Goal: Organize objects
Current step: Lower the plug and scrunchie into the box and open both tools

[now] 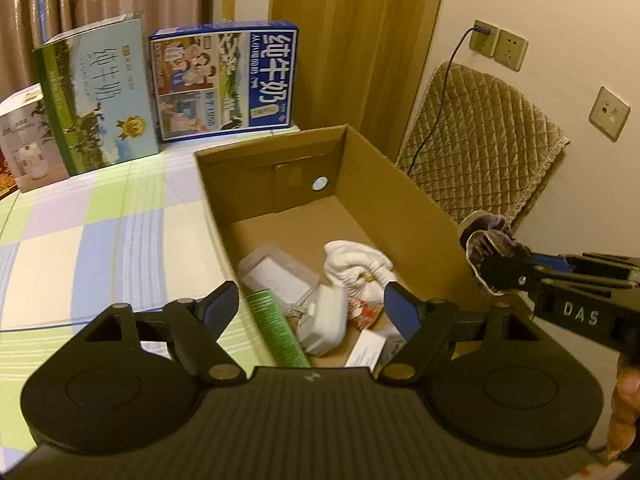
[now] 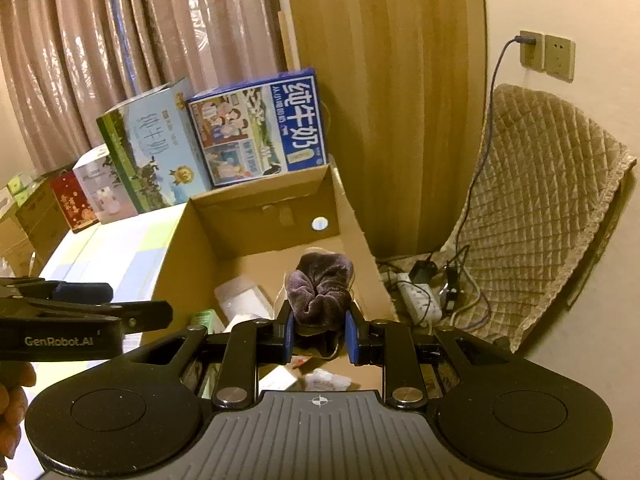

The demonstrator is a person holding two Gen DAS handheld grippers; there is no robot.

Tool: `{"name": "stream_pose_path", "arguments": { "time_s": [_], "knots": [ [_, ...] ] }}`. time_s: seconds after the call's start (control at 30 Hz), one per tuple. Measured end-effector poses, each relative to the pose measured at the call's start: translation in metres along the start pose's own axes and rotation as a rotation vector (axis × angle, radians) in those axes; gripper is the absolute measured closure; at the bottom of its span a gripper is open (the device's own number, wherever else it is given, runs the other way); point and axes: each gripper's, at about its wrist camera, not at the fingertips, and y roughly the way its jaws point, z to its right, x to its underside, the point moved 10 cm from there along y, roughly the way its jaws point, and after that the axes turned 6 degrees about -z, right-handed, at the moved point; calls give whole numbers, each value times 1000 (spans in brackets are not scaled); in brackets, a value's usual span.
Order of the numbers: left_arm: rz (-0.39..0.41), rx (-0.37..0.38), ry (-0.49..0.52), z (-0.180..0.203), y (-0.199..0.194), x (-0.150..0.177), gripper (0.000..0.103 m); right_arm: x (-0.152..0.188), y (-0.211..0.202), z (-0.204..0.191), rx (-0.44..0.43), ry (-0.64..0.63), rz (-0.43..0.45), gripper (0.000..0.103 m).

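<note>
**Purple sock held over the cardboard box**

The right gripper (image 2: 319, 330) has its tongs clamped on a bunched purple sock (image 2: 320, 290), held above the right side of the open cardboard box (image 1: 404, 184). The left gripper (image 1: 314, 306) hangs over the box's near end, tongs spread apart and holding nothing. Inside lie a white charger (image 1: 326, 320), a white cloth (image 1: 356, 266) and a green packet (image 1: 276, 326).

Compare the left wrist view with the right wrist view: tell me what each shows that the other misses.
Left wrist only: the white charger, white cloth and green carton lying inside the cardboard box.

Right wrist only: a power strip on the floor, and the right gripper shut on the purple cloth.

Both: the box, the blue milk carton, the quilted chair cover.
</note>
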Motion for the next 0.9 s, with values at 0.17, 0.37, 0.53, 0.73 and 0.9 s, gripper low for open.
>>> {"name": "stream_pose_path", "arguments": {
  "time_s": [0.17,0.37,0.53,0.73,0.9],
  "knots": [
    [4,-20,-14,-12,-9,6,24,-4,5,-10,-43,17,-5,81],
    [13,-40,-16,-21,-17,11,16,-18,7,-16,-114,73,34,32],
    [13,-59,-22,-29,-23,19,10,-17,-7,-11,-102,91,53,32],
    [12,-63,-32,-29,-35,36,4,0,-32,-8,-91,92,49,31],
    [26,-60,-28,-17,-51,50,1,18,-57,-9,-67,73,43,25]
  ]
}}
